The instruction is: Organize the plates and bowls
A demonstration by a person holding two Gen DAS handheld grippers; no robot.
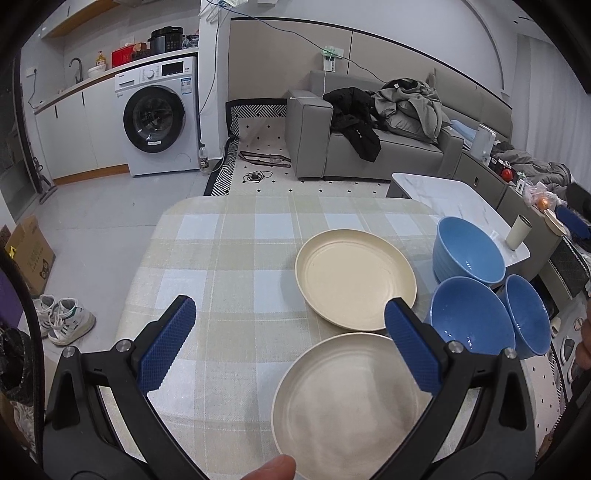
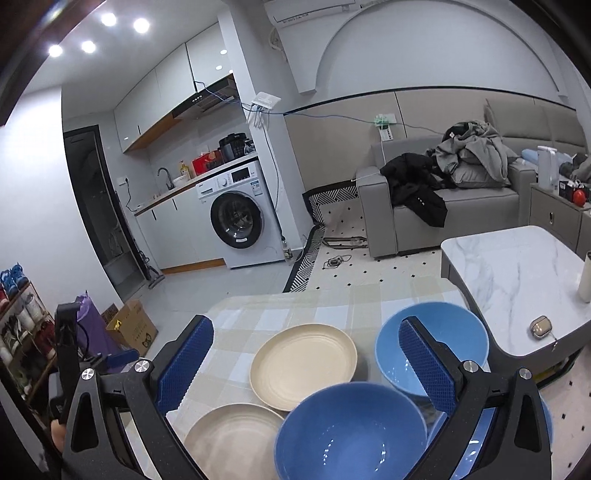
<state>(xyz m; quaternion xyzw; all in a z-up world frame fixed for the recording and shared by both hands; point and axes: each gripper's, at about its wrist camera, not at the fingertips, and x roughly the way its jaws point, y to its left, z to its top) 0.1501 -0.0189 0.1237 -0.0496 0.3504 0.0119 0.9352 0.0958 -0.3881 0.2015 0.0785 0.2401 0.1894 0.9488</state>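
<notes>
both grippers' blue-padded fingers wide apart, two cream ridged plates, three glossy blue bowls, checked tablecloth

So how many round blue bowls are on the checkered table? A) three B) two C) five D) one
A, three: the left wrist view shows a far round blue bowl, a near one and a third one at the right edge of the checkered table.

Bright ceiling spotlights, cool even light, sharp focus, strong fisheye edge warping.
</notes>
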